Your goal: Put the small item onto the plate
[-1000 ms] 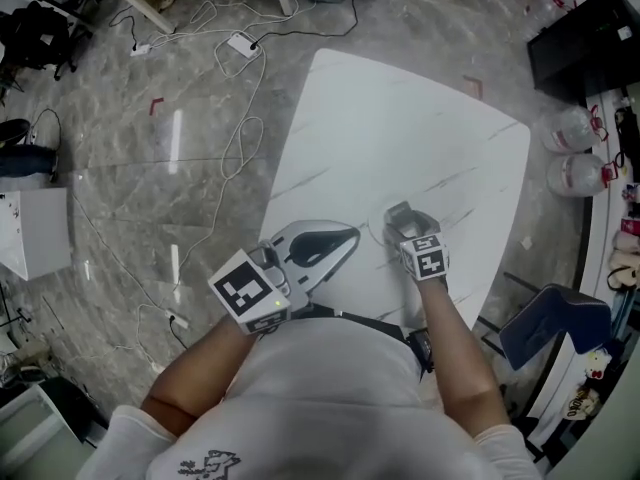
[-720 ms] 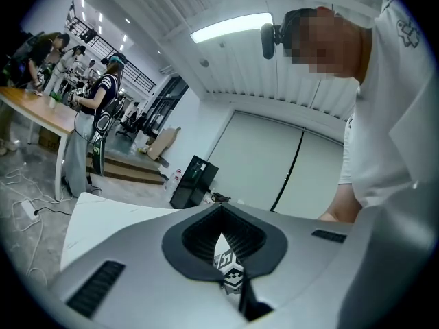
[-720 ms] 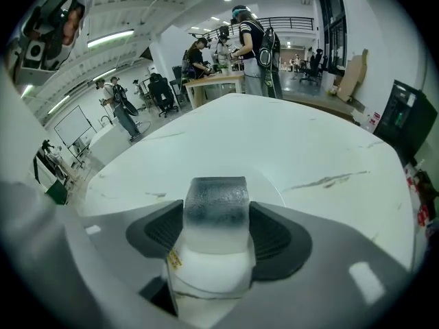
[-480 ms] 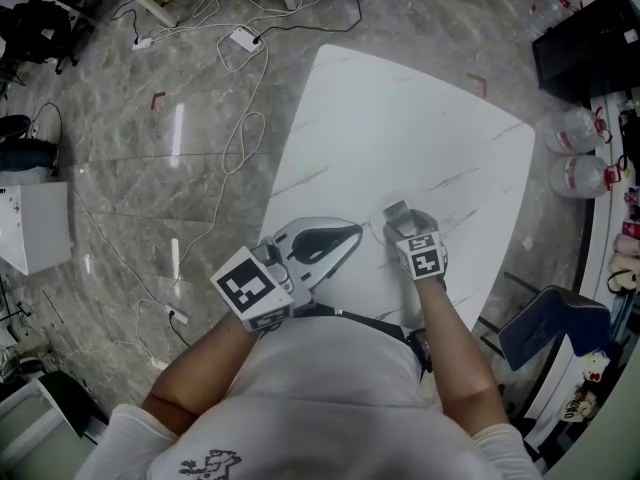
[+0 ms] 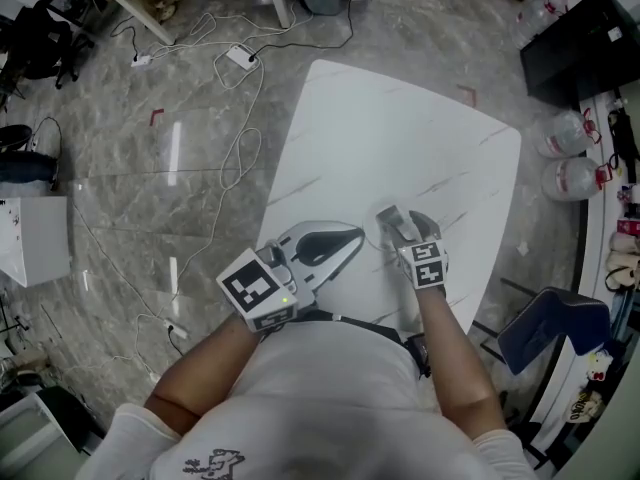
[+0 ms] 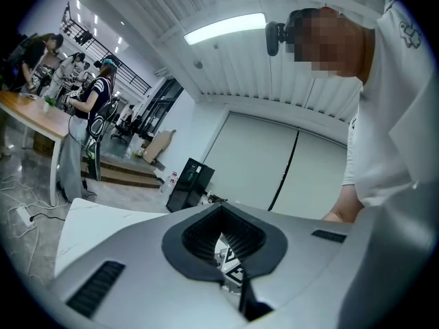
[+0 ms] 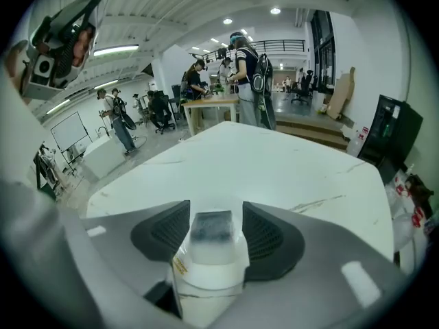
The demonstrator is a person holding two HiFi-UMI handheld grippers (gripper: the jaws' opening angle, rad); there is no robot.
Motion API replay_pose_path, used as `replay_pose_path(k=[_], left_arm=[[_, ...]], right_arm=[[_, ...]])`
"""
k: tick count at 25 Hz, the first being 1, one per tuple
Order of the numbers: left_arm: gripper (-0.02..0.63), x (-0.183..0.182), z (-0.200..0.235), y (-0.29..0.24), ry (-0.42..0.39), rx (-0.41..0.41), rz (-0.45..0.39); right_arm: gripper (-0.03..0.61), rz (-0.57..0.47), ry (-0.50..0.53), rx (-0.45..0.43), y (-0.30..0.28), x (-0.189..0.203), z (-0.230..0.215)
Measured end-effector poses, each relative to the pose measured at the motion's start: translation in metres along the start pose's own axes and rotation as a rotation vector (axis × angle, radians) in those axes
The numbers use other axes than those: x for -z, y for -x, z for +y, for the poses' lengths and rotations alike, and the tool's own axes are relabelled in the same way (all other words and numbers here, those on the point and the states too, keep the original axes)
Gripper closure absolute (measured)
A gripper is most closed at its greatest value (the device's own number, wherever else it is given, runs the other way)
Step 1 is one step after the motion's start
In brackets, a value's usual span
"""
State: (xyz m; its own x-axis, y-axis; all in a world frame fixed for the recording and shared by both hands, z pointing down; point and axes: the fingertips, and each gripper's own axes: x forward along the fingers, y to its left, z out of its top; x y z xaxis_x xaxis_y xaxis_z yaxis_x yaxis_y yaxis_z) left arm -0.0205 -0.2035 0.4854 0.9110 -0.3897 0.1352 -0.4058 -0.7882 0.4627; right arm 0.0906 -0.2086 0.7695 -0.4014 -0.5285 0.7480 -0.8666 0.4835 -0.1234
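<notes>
Looking down from the head view, a white marble table (image 5: 400, 128) stands on a grey stone floor (image 5: 130, 188) where loose cables (image 5: 240, 138) trail. The person leans over the near edge of the table with one tool in each hand. The left gripper (image 5: 350, 238) lies low over the near part of the table. Its tips meet in a point, and its marker cube (image 5: 255, 288) sits close to the person's body. The right gripper (image 5: 395, 220) is just beside it over the same near part, tips pointing away from the person. What it carries cannot be made out from here. Two water jugs (image 5: 565, 153) stand on the floor past the table's right side.

From the left gripper view, the two jaws are closed tip to tip with nothing clamped between them. Their dark ribbed pads (image 6: 199, 235) leave a hollow. Through it shows the black-and-white marker cube (image 6: 230, 264) of the other tool. People stand at a desk (image 6: 27, 112) far off on the left.

From the right gripper view, the jaws are closed narrowly on a small bottle (image 7: 209, 259). It is white with a clear cap, upright between the dark pads and touching both. It is held above the near end of the table, whose surface stretches ahead. More people stand around a desk (image 7: 216, 105) beyond the far edge.
</notes>
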Motion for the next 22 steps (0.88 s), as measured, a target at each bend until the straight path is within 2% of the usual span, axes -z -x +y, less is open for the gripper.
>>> replay_pose_path(k=[13,22], left_arm=[[0.607,-0.037,-0.067,-0.009,-0.084,0.077,-0.058],[0.607,-0.068,-0.109,-0.023,-0.157,0.133,-0.078]], right_arm=[[0.483,-0.342,-0.029,0.004,0.139,-0.109,0.028],[0.532,-0.559,-0.048,0.013,0.248,-0.176,0.033]])
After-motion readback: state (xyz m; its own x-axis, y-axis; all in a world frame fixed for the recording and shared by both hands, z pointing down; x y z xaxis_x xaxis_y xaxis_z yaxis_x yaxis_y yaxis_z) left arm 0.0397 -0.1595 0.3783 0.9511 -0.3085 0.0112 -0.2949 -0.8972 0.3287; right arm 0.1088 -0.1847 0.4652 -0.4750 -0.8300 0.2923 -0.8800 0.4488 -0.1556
